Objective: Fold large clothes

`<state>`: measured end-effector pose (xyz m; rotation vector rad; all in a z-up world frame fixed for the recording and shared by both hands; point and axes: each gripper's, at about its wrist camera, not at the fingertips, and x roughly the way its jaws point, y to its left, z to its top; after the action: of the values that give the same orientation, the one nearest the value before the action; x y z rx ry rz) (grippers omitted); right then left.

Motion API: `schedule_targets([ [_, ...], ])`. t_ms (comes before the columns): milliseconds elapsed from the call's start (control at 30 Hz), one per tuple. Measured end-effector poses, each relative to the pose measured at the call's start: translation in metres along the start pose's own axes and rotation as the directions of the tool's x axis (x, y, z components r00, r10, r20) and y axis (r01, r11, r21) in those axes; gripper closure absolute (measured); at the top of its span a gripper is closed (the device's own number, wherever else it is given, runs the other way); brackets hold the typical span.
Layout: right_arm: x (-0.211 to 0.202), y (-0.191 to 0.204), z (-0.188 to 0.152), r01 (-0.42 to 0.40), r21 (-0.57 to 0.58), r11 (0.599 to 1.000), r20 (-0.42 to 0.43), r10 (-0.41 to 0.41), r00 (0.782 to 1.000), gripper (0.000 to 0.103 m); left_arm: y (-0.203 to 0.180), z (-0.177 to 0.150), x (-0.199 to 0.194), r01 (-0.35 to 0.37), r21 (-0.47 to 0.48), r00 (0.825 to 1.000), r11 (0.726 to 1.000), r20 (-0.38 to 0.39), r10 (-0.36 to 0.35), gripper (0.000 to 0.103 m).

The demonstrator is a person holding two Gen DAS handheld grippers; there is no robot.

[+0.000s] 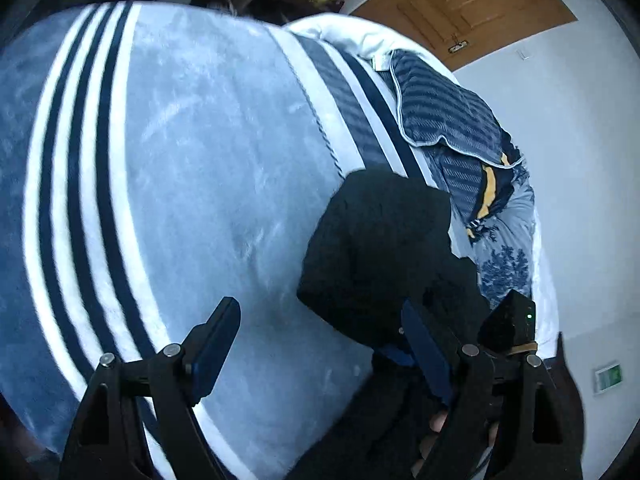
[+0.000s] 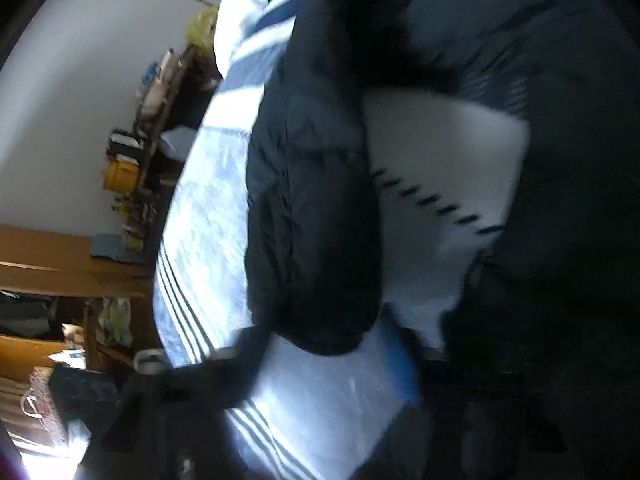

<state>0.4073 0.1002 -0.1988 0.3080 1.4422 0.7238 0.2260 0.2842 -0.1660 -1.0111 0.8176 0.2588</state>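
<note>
A large black padded jacket (image 1: 384,248) lies at the right edge of a bed covered by a light-blue blanket (image 1: 192,168) with navy and white stripes. In the left wrist view my left gripper (image 1: 320,344) is open above the blanket, with its right finger (image 1: 424,352) against the jacket's lower edge. In the blurred right wrist view the jacket (image 2: 316,200) fills the middle and right, one padded sleeve hanging down over the blanket (image 2: 320,400). My right gripper (image 2: 332,356) is open, with the jacket's sleeve end just above the gap.
A dark striped pillow (image 1: 448,108) and a patterned cloth (image 1: 508,256) lie along the bed's right side. A wooden door (image 1: 472,4) stands beyond. Cluttered shelves with a yellow container (image 2: 120,176) and wooden furniture (image 2: 60,264) stand left of the bed.
</note>
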Motion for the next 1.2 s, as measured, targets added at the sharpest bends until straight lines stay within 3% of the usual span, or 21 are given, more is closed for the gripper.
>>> schedule_targets([
  [67,0.003,0.005,-0.002,0.017,-0.007,1.000,0.011,-0.017,1.000,0.080,0.002,0.000,0.000,0.013,-0.008,1.000,1.000,-0.004,-0.013,0.020],
  [100,-0.001,0.007,-0.003,0.007,-0.008,1.000,0.022,-0.007,1.000,0.092,0.003,0.000,0.000,0.021,-0.012,1.000,1.000,-0.006,-0.021,0.020],
  [333,-0.111,0.030,-0.029,-0.112,-0.089,0.990,0.173,0.126,0.977,0.095,-0.012,-0.007,0.001,0.086,0.028,0.995,0.996,-0.050,-0.085,0.020],
  [433,-0.178,0.029,-0.051,-0.156,-0.130,0.979,0.261,0.186,0.947,0.095,-0.027,-0.020,-0.002,0.157,0.069,0.985,0.985,-0.077,-0.152,0.020],
  [500,-0.231,0.019,-0.070,-0.186,-0.150,0.971,0.334,0.226,0.915,0.095,-0.040,-0.032,0.000,0.202,0.100,0.976,0.974,-0.106,-0.191,0.020],
  [667,-0.330,-0.043,-0.140,-0.186,-0.126,0.974,0.493,0.224,0.841,0.095,-0.080,-0.080,0.014,0.248,0.225,0.951,0.942,-0.242,-0.193,0.020],
  [767,-0.335,-0.105,-0.173,-0.138,-0.031,0.990,0.529,0.133,0.838,0.095,-0.104,-0.100,0.024,0.260,0.233,0.931,0.937,-0.320,-0.178,0.020],
  [867,-0.303,-0.179,-0.191,-0.213,0.120,0.970,0.529,0.119,0.840,0.095,-0.131,-0.118,0.037,0.265,0.254,0.911,0.930,-0.384,-0.154,0.020],
  [1000,-0.280,-0.219,-0.205,-0.256,0.185,0.949,0.527,0.124,0.841,0.095,-0.163,-0.127,0.053,0.223,0.328,0.915,0.918,-0.395,-0.081,0.020],
  [1033,-0.287,-0.225,-0.206,-0.278,0.184,0.943,0.535,0.141,0.833,0.095,-0.170,-0.128,0.054,0.221,0.347,0.919,0.911,-0.387,-0.075,0.020],
  [1133,-0.327,-0.218,-0.213,-0.305,0.107,0.946,0.599,0.184,0.779,0.095,-0.190,-0.133,0.063,0.209,0.408,0.926,0.889,-0.374,-0.046,0.020],
  [1200,-0.347,-0.222,-0.223,-0.277,0.096,0.956,0.617,0.161,0.770,0.095,-0.200,-0.136,0.069,0.205,0.437,0.931,0.876,-0.364,-0.036,0.020],
])
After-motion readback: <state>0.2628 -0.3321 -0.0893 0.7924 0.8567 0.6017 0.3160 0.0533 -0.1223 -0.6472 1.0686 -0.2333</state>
